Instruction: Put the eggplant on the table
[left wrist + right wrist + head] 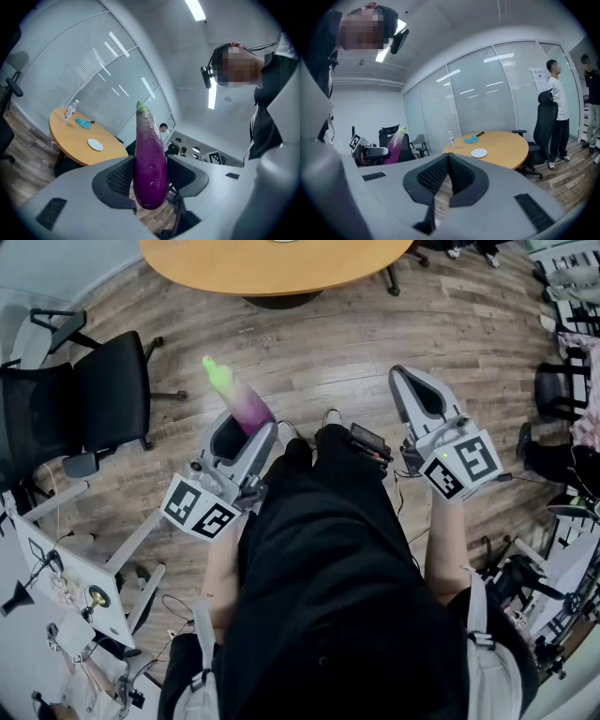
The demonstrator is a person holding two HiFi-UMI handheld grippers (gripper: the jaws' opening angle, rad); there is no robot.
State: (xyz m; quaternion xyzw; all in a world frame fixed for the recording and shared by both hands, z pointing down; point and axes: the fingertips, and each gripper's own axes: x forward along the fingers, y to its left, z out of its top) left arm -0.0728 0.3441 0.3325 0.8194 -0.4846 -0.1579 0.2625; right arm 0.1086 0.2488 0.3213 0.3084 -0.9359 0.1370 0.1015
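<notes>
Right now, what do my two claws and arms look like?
The left claw and right claw are light grey shells with black textured pads. Each carries a white cube with black square markers. The person wears black clothing.

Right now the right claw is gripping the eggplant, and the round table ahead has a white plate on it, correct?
No, it is the left claw that grips the eggplant, as the left gripper view shows; the right claw is shut on nothing. The round table ahead does have a white plate on it.
</notes>
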